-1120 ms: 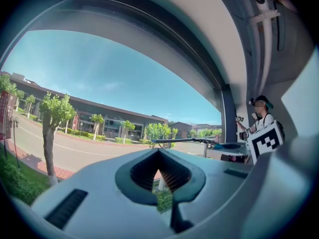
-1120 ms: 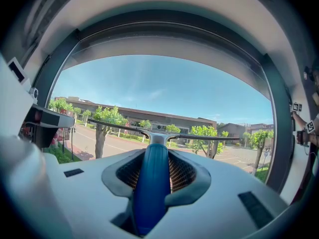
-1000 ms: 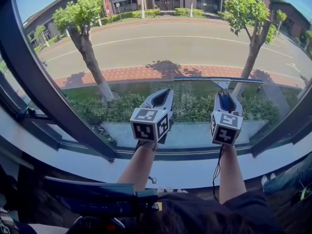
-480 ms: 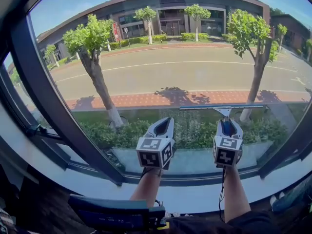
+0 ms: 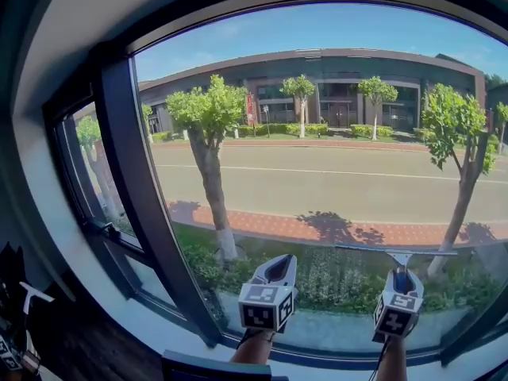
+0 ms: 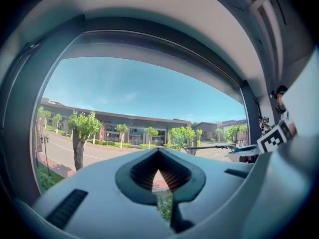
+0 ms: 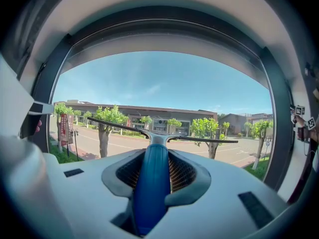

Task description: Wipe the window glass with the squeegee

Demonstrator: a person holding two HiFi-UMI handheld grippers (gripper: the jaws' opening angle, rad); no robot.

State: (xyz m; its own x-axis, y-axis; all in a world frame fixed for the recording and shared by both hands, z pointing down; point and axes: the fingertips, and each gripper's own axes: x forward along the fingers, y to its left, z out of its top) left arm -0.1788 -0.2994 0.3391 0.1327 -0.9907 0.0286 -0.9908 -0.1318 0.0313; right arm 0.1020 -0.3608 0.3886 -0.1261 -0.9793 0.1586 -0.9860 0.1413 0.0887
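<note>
Now, in the head view, my look had swung upward over the last second. The window glass (image 5: 317, 133) showed sky and its top frame, while both grippers had sunk to the bottom edge. The right gripper (image 5: 402, 282) sat at lower right with the squeegee (image 5: 394, 252), its blade lying level low on the pane. The left gripper (image 5: 278, 272) hung just beside it, lower centre. I judged the blade to be near the foot of a stroke, with the upper glass to be done next.

In the left gripper view, the left gripper (image 6: 160, 169) had its jaws pressed together on nothing, and the squeegee (image 6: 209, 146) crossed at mid-right.

In the right gripper view, the right gripper (image 7: 152, 171) was clamped round the blue handle of the squeegee (image 7: 152, 183). I could not tell whether the blade touched the glass.
</note>
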